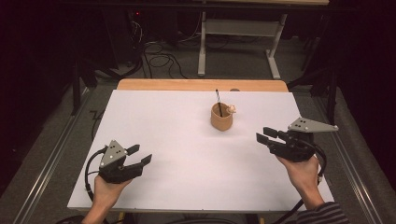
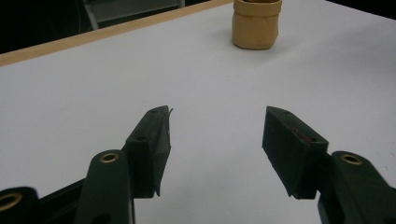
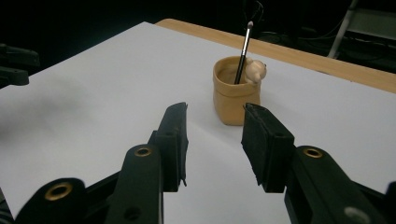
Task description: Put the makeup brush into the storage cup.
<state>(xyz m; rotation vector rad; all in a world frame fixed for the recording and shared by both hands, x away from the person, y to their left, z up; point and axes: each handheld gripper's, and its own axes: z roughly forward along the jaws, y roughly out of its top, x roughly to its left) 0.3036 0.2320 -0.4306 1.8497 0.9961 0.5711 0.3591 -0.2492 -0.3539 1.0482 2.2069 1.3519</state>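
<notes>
— So where does everything stand?

— A tan cup [image 1: 221, 119] sits upright toward the far middle of the white bench [image 1: 163, 140], with a thin dark brush [image 1: 218, 101] leaning inside it and a small pale figure [image 1: 231, 109] perched on its rim. The right gripper [image 1: 268, 136] is at the right side, aimed at the cup, fingers [image 3: 173, 140] parted with nothing between them. In the right gripper view the cup stands well beyond the tips.

— And the other hand?

— The left gripper [image 1: 139, 155] rests near the left front edge, fingers [image 2: 152, 144] spread wide and empty, well apart from the cup.

— What could go wrong?

— I'd say the cup looks light and soft-sided. If the right fingers come in low and off-centre, one could nudge the wall first and push or tip the cup, spilling the brush. The brush handle stands above the rim, so a high approach might knock it. The opening also looks barely wider than the cup.
</notes>
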